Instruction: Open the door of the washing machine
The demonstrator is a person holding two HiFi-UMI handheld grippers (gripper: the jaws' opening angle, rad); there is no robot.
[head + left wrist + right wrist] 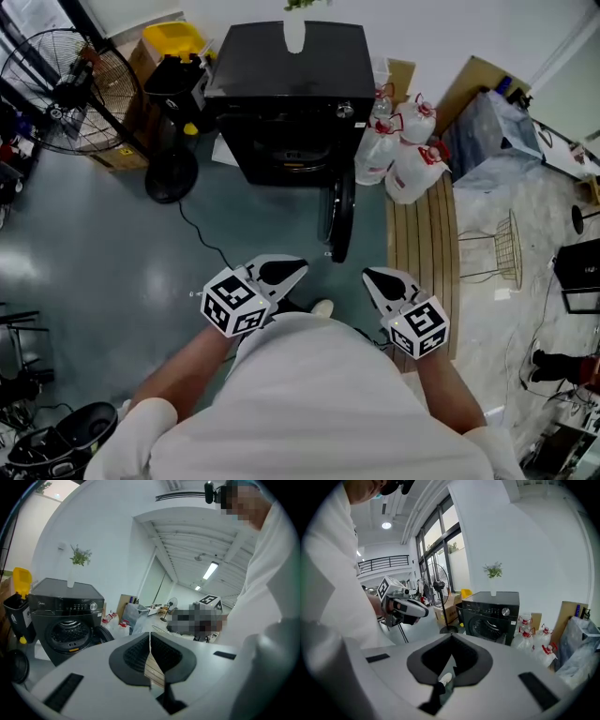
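Already the washing machine (286,84) is standing at the far side with its door (339,217) hanging open toward the right, well apart from both claws; the left gripper (284,271) and right gripper (382,280) are hovering near the person, jaws pressed together, empty.

Clothing: white top (309,403) with short white sleeves (141,427) at the lower corners of the head view; one white shoe (322,307) at centre. Left tongs (298,269) and right tongs (368,276): white shells, black ribbed pads, each carrying a cube (234,302) with black-and-white square markers.
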